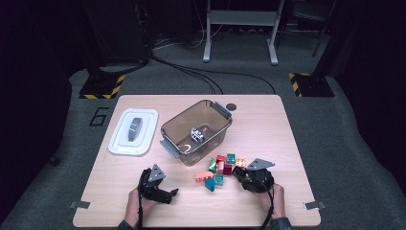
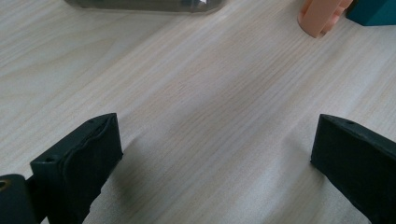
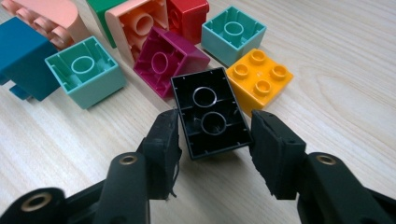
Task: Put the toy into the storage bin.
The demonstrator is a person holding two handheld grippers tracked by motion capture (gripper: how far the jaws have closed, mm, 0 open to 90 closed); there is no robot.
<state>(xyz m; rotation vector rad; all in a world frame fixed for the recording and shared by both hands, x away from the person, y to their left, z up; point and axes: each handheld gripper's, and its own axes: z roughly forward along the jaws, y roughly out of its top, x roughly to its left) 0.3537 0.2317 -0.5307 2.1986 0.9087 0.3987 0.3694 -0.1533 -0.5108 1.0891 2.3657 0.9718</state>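
Two jaws of the right hand-held gripper (image 3: 215,135) clamp the upturned black brick (image 3: 212,112) between them.

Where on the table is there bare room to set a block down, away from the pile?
Free: the wood between the left hand-held gripper and the brick pile, and the strip right of the bin toward the table edge. Crowded: around the black brick at the right hand-held gripper, and between the bin and white lid.
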